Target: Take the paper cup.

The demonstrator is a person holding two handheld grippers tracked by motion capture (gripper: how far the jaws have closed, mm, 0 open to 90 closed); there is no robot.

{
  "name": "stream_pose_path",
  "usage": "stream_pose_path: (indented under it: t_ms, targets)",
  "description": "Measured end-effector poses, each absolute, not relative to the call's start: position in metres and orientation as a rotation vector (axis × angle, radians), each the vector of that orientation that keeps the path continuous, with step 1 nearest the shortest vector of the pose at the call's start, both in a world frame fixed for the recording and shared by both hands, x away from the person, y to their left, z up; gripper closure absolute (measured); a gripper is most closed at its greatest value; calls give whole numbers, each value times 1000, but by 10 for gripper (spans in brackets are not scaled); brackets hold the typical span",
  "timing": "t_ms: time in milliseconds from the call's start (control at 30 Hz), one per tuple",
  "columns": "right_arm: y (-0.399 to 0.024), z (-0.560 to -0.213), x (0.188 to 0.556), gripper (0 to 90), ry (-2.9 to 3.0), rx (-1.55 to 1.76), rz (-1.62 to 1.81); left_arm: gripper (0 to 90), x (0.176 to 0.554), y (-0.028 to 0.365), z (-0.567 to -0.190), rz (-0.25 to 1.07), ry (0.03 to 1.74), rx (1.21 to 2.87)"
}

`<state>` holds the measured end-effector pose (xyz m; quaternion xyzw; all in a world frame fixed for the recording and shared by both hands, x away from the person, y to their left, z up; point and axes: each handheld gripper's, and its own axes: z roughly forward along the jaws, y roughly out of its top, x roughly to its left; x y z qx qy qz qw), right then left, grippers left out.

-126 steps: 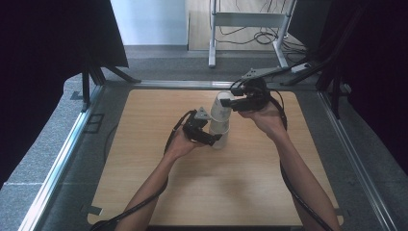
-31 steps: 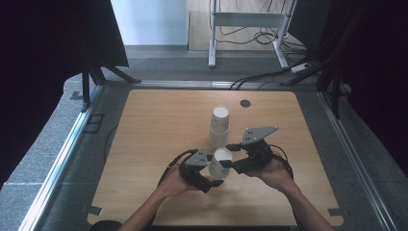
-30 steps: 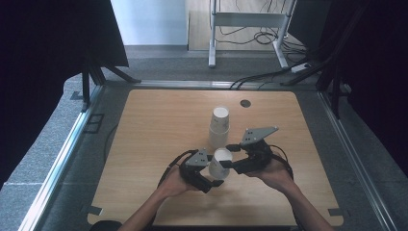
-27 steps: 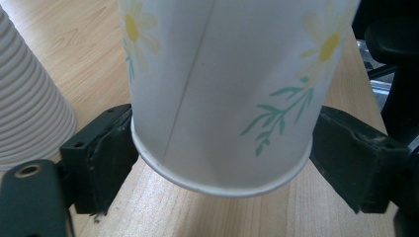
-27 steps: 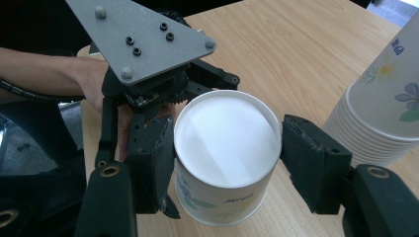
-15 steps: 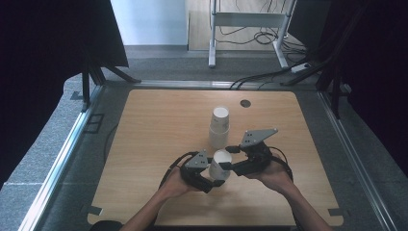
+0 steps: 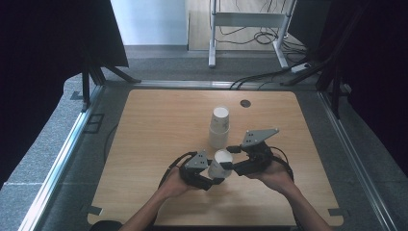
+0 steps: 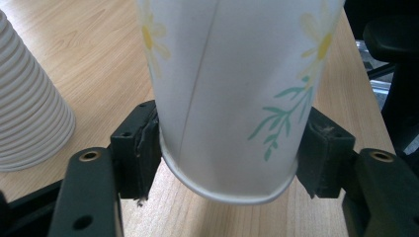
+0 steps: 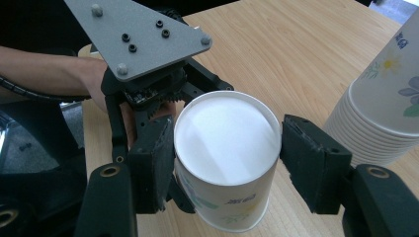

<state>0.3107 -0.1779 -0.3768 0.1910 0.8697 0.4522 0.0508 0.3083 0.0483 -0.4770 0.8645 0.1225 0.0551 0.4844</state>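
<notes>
- our left gripper (image 7: 215,174) has just been closing on the upside-down paper cup (image 7: 220,163); now clamped near its rim
- right gripper (image 7: 230,157) pinches its base; cup stack (image 7: 219,128) just beyond

The left tool (image 8: 225,168) has just closed its jaws onto the paper cup (image 8: 232,94).

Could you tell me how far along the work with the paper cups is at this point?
Done: one paper cup is off the stack of cups and held upside down near the table's front. In hand: the right tool grips it near its base, and the left tool's jaws have just been closing onto its rim end. Left: probably handing it over or setting it down, and the stack remains to be worked through.
</notes>
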Motion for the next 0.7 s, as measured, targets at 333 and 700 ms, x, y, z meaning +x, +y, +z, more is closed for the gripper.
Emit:
stream_pose_path:
  t_ms: [333, 700]
  targets:
    - [-179, -380, 312, 305, 2656, 564, 1379, 360, 311, 50, -474, 134, 297, 2182]
    - [-187, -383, 309, 191, 2706, 536, 1244, 360, 309, 50, -466, 190, 228, 2350]
